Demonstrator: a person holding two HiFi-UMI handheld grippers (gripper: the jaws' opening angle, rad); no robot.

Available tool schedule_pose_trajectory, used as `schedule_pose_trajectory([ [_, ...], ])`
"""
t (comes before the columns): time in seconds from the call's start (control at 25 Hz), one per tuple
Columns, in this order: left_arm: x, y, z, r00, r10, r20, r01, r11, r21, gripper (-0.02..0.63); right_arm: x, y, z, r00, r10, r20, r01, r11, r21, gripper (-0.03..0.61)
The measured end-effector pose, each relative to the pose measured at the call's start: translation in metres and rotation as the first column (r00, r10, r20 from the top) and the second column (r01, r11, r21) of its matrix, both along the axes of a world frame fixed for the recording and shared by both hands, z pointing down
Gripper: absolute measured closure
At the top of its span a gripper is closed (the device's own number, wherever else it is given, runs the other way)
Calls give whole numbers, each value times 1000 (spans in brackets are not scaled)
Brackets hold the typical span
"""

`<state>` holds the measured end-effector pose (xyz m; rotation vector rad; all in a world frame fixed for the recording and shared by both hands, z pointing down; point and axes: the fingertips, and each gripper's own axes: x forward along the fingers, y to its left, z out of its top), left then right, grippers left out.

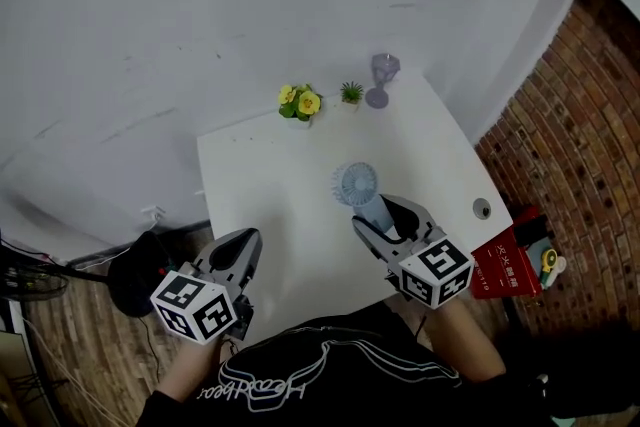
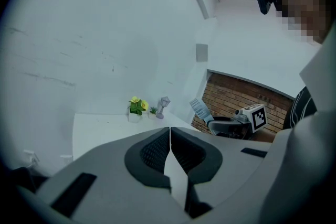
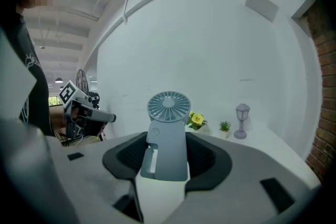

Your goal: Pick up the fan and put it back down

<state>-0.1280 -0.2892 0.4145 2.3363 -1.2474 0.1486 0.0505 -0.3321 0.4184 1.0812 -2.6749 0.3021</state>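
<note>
Right gripper view shows your right gripper clamped on the fan by its handle, over the near right part of the table. Release it tilted and the top-heavy fan may topple. Your left gripper is closed and empty.

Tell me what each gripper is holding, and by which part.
The right gripper holds the small handheld fan by its handle, jaws clamped on either side below the round head. The left gripper is shut and holds nothing.

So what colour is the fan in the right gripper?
The fan is pale blue-grey all over; it shows best in the right gripper view.
</note>
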Motion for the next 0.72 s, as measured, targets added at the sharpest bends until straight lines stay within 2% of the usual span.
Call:
schedule_pose_trajectory([
  [0.36,-4,3,15,1000,-12,-4,12,999,-42,580,2,-8,64,989,-8,-146,-7,995,-100,359],
  [0.72,-13,7,35,999,-36,-13,34,995,-91,580,-1,-6,142,953,-50,-298,-10,981,-196,359],
])
